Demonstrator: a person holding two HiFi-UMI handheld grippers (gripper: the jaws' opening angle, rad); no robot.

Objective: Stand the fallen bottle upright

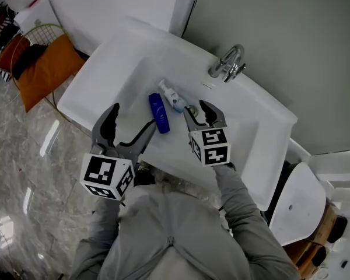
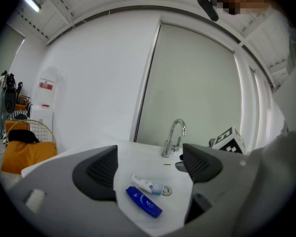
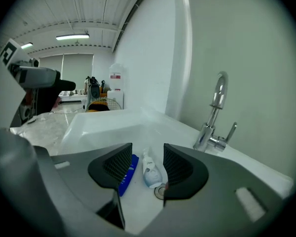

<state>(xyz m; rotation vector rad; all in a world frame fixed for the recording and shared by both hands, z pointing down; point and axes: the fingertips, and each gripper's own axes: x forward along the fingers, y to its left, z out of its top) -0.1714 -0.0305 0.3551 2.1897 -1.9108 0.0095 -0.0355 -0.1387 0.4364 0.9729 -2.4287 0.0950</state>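
Two bottles lie on their sides in the white sink (image 1: 99, 80): a blue bottle (image 1: 158, 113) and a small pale pump bottle (image 1: 172, 97) beside it, near the drain. My left gripper (image 1: 132, 119) hangs open over the basin's near edge, just short of the blue bottle (image 2: 144, 201). My right gripper (image 1: 196, 108) is open too, its tips close to the pump bottle's base. In the right gripper view the pump bottle (image 3: 150, 169) shows between the jaws, beyond them, with the blue bottle (image 3: 127, 174) partly hidden by the left jaw. Neither gripper holds anything.
A chrome faucet (image 1: 227, 63) stands at the sink's back rim against the grey wall. The drain (image 2: 166, 191) lies beside the pump bottle. An orange bag in a wire basket (image 1: 44, 69) sits on the floor to the left. A white seat (image 1: 300, 203) stands to the right.
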